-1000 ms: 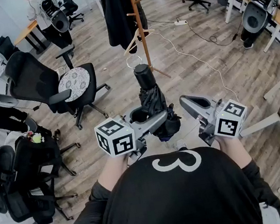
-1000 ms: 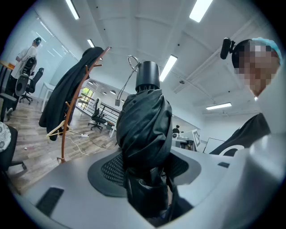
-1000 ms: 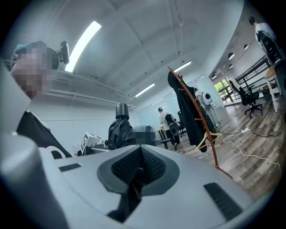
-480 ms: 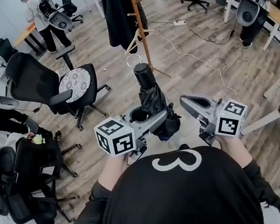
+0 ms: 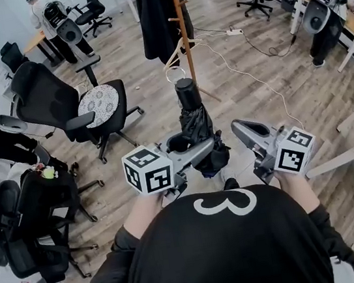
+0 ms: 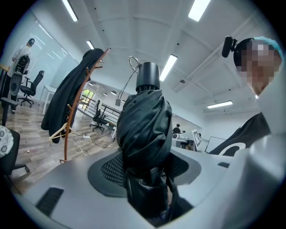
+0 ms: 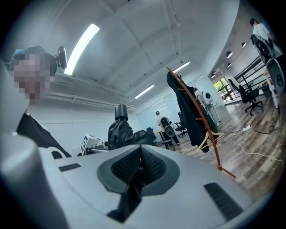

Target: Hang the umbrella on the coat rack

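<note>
Barely anything has shifted in a second; the coat rack (image 5: 182, 31) looks slightly nearer. The left claw (image 5: 200, 152) clenches the folded umbrella (image 5: 194, 122) upright, short of the rack. The right claw (image 5: 240, 129) is closed and empty. This seems the approach; next, lift its loop (image 5: 174, 76) onto a peg.

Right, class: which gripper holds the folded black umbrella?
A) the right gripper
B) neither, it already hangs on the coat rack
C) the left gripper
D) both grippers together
C: the left gripper is closed around the umbrella, while the right gripper is shut on nothing.
</note>
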Demonstrator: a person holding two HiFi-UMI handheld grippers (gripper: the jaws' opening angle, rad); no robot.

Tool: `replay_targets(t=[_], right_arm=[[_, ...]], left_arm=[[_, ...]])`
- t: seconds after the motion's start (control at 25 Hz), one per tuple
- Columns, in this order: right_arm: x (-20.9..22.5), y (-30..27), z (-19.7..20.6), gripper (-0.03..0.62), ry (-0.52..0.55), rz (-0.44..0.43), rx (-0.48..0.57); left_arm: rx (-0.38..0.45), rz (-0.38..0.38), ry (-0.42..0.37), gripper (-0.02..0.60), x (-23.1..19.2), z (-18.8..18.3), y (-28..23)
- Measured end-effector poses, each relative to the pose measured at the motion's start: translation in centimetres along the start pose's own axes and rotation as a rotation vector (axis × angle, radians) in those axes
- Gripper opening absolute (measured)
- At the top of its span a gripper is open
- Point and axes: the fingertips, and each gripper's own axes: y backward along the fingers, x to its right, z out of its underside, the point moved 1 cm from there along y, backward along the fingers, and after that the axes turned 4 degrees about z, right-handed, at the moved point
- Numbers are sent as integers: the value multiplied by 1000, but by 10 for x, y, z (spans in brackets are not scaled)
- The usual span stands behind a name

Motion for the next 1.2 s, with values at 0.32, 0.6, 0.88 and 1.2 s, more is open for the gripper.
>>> replay_targets(t=[0.32, 0.6, 0.88, 1.2], right_arm=[[58, -19, -21, 26, -21, -4, -4], [138, -44, -53, 26, -48, -11, -18], [214, -73, -80, 26, -59, -30, -49], [288, -91, -108, 26, -60, -47, -51]], left_arm=[[-14, -9, 8, 253, -42, -22, -41], [-24, -29, 31, 253, -97, -49, -99], [-20, -65, 70, 253, -160, -72, -151], [-26, -77, 71, 253, -214, -96, -213]])
